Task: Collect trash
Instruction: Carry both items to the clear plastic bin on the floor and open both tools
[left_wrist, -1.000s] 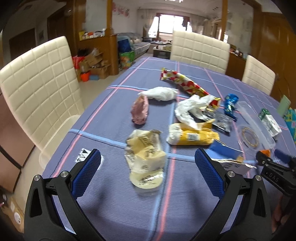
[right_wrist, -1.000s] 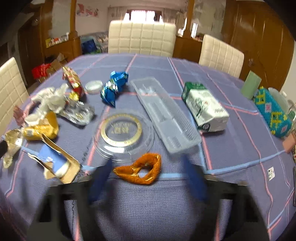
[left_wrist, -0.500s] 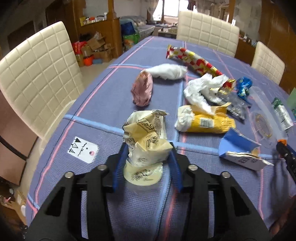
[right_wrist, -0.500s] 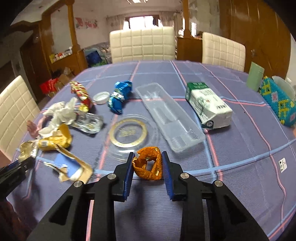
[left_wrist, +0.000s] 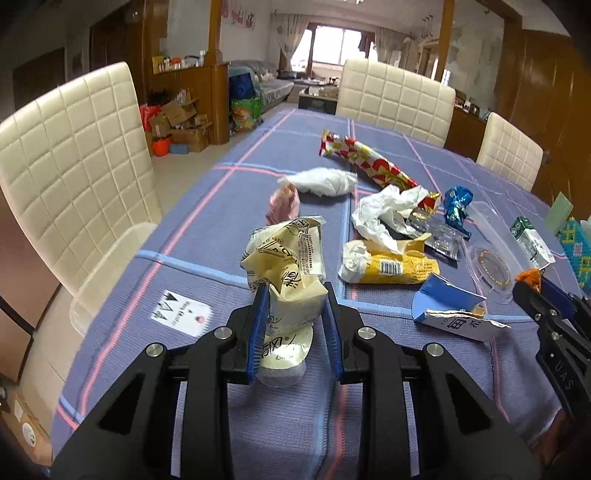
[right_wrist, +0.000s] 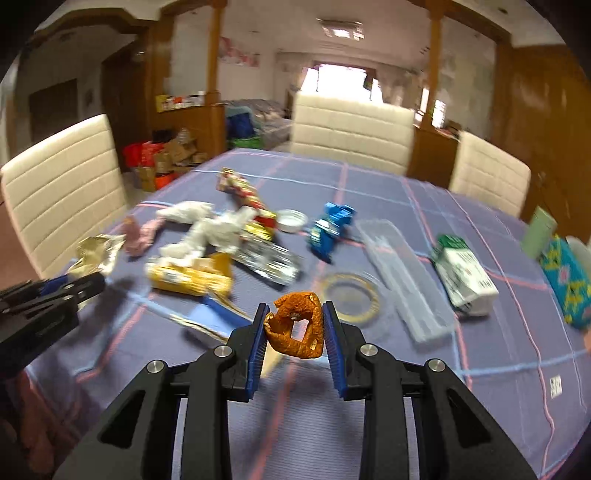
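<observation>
My left gripper (left_wrist: 294, 325) is shut on a crumpled cream-yellow wrapper (left_wrist: 286, 273) and holds it up off the purple tablecloth (left_wrist: 207, 229). My right gripper (right_wrist: 294, 332) is shut on a curled orange peel (right_wrist: 297, 326), lifted above the table. The right gripper also shows at the right edge of the left wrist view (left_wrist: 532, 288). The left gripper with its wrapper (right_wrist: 98, 254) shows at the left of the right wrist view. Several more pieces of trash lie mid-table: a yellow bag (left_wrist: 391, 266), white crumpled paper (left_wrist: 384, 214), a torn blue carton (left_wrist: 450, 310).
A red-and-gold wrapper (left_wrist: 365, 158), a white bag (left_wrist: 321, 181), a pink wrapper (left_wrist: 282, 203), a blue foil wrapper (right_wrist: 330, 229), a clear tray (right_wrist: 402, 277), a clear lid (right_wrist: 351, 295) and a green-white carton (right_wrist: 465, 277) lie around. Cream chairs (left_wrist: 74, 147) ring the table.
Both grippers closed on their items and then lifted them: the left took the cream wrapper, the right took the orange peel. Both have risen from the table.
</observation>
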